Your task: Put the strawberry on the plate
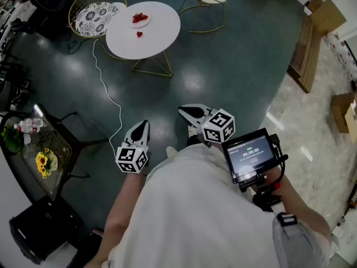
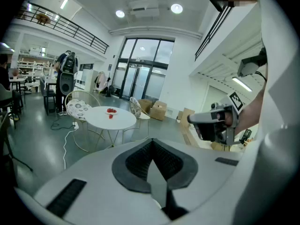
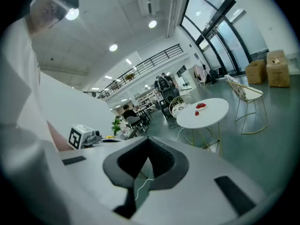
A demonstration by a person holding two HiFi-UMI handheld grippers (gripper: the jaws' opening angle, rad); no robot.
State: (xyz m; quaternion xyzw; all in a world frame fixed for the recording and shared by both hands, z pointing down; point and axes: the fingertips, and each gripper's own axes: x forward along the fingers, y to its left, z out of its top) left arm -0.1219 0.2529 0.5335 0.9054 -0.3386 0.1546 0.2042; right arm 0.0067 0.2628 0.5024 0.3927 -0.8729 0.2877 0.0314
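Your left gripper [image 1: 145, 124] and right gripper [image 1: 184, 112] are both squeezed shut with nothing in them. The strawberry [image 1: 139, 34] sits far ahead of them on the counter [image 1: 162, 38], just this side of the plate [image 1: 146, 23]. It looks light, soft and easy to squash, so pinch its sides gently.

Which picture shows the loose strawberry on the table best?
The head view: it looks down on the strawberry, lying apart from the plate on the white table. In both gripper views it is only a tiny red speck, seen sideways from far away.
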